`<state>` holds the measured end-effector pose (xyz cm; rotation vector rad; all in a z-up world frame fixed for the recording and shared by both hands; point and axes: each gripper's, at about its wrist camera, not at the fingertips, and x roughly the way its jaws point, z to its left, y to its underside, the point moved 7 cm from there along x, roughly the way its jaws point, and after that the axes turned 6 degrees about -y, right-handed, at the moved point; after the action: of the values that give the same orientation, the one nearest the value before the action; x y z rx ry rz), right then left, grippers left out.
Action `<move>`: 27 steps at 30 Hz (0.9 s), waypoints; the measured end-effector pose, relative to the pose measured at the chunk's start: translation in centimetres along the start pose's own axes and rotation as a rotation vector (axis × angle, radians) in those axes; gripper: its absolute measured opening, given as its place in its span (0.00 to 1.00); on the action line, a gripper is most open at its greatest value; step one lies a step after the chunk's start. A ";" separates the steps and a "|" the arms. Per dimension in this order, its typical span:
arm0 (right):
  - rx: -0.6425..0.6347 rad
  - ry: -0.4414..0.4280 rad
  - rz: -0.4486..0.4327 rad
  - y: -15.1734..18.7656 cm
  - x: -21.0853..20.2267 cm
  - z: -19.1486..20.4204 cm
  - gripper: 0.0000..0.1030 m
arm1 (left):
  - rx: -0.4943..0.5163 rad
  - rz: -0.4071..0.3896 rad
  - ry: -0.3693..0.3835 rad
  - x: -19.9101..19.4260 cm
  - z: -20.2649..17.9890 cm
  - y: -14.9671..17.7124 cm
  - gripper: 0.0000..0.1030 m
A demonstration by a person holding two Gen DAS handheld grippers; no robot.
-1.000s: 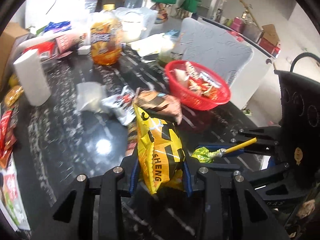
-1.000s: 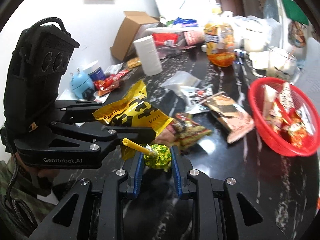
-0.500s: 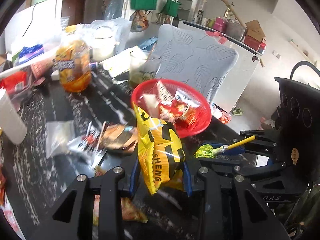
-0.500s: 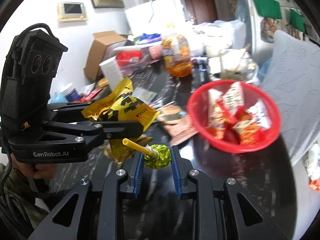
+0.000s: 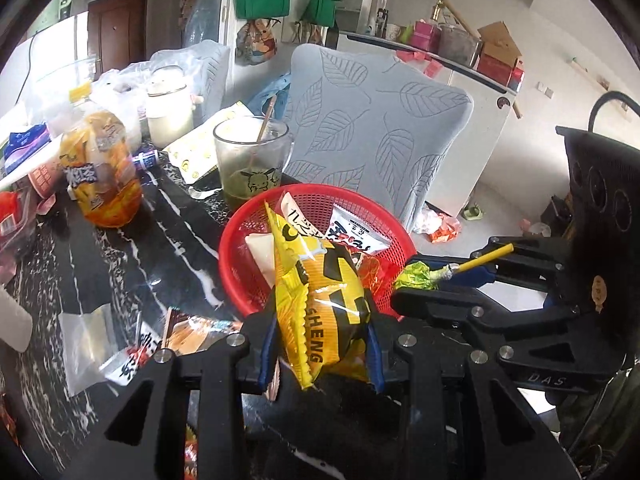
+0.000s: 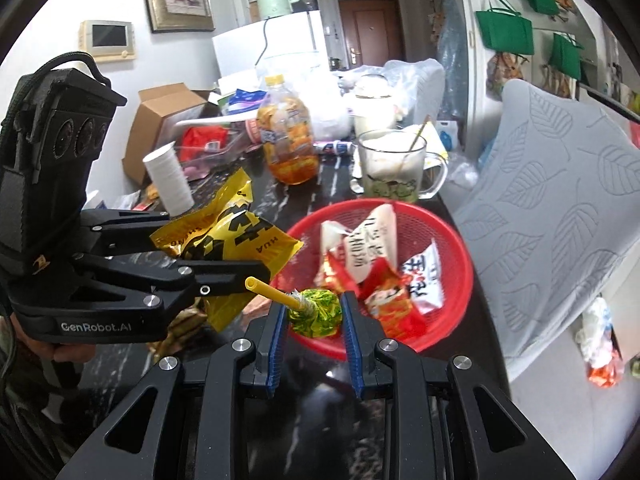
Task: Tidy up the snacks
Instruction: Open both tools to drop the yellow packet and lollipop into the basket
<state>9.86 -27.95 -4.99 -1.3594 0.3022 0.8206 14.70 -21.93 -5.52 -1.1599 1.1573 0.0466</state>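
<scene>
The left hand-held gripper (image 5: 320, 344) is clenched on a yellow snack bag (image 5: 320, 300), its blue pads pressing the bag's lower half while the top stands up toward 12 o'clock. The right hand-held gripper (image 6: 314, 320) is clenched on a green-wrapped lollipop (image 6: 316, 312), whose yellow stick points out toward 10 o'clock. In the right wrist view the two tools sit side by side, the left one at 9 o'clock with the bag jutting from it.

Just beyond both sets of jaws lies the red basket (image 6: 460, 280), on the dark marbled surface (image 5: 120, 280) and already holding several packets. The bag's top overlaps the basket's rim in the left wrist view; the lollipop hangs at its near edge.

The step in hand looks like carrying the two snacks to the basket. The next move likely calls for bringing each load fully over the basket's hollow and then letting go, the light bag perhaps first so it does not snag the lollipop stick.

Loose wrappers (image 5: 132, 356) at 8 o'clock in the left wrist view are not yet gathered. A glass mug (image 5: 252, 160) with a stick in it stands just behind the basket at 12 o'clock, close enough to be knocked. The print on the basket's packets is too small to read, the basket's near rim is hidden behind the bag, and the surface under both tools is cut off.
</scene>
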 end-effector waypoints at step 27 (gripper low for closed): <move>0.118 -0.027 0.057 1.5 2.5 -4.6 0.26 | 0.049 0.104 -0.016 5.0 -1.6 0.3 0.33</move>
<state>11.74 -31.41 -8.71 -1.2330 0.3641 0.8545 15.81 -25.50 -9.24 -1.0545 1.1977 0.1065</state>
